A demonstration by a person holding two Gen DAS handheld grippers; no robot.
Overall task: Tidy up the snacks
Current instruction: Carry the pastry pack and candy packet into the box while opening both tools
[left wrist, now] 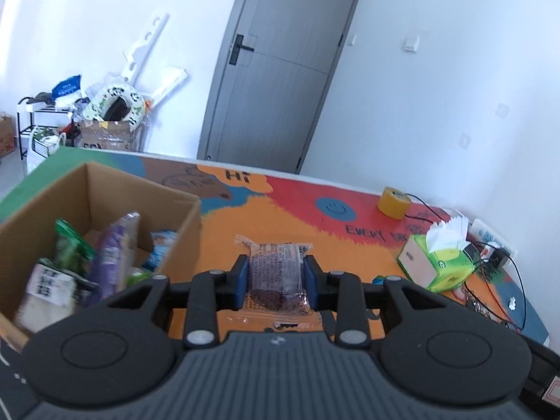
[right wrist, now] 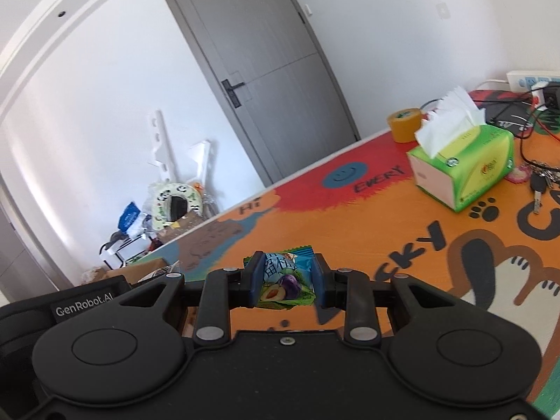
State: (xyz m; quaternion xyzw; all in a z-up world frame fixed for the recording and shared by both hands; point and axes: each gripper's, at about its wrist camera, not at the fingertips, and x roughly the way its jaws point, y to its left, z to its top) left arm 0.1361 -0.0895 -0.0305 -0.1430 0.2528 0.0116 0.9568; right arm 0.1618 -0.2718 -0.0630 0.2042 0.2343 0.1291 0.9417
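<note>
The left gripper [left wrist: 275, 281] is closed on a dark purple snack packet [left wrist: 276, 276] in clear wrapping, its blue-padded fingers [left wrist: 241, 281] pressing both sides of the packet, which is held above the colourfully painted desk [left wrist: 280, 210]. Just to the left of that packet stands an open cardboard box [left wrist: 105, 203] on the desk, already containing several snacks: a white packet with black print [left wrist: 47, 288] nearest the camera, a green packet [left wrist: 70, 245] and a purple packet [left wrist: 112, 255] standing upright behind it, and a blue packet [left wrist: 161, 245] deeper inside against the box's right wall. The right gripper [right wrist: 287, 278] is closed on a small blue and green snack packet [right wrist: 285, 280] picturing a plum, pinched between its fingers [right wrist: 257, 278] above the desk. Farther from the box, to the right, a green tissue box [right wrist: 465, 164] sits on the desk with white tissue poking out. Beyond the tissue box is a roll of yellow tape [right wrist: 404, 124] near the desk's far edge. A set of keys [right wrist: 539, 180] lies just right of the tissue box, with cables and a white power strip [right wrist: 532, 78] behind. A grey door [left wrist: 280, 66] stands closed in the white wall beyond the desk.
</note>
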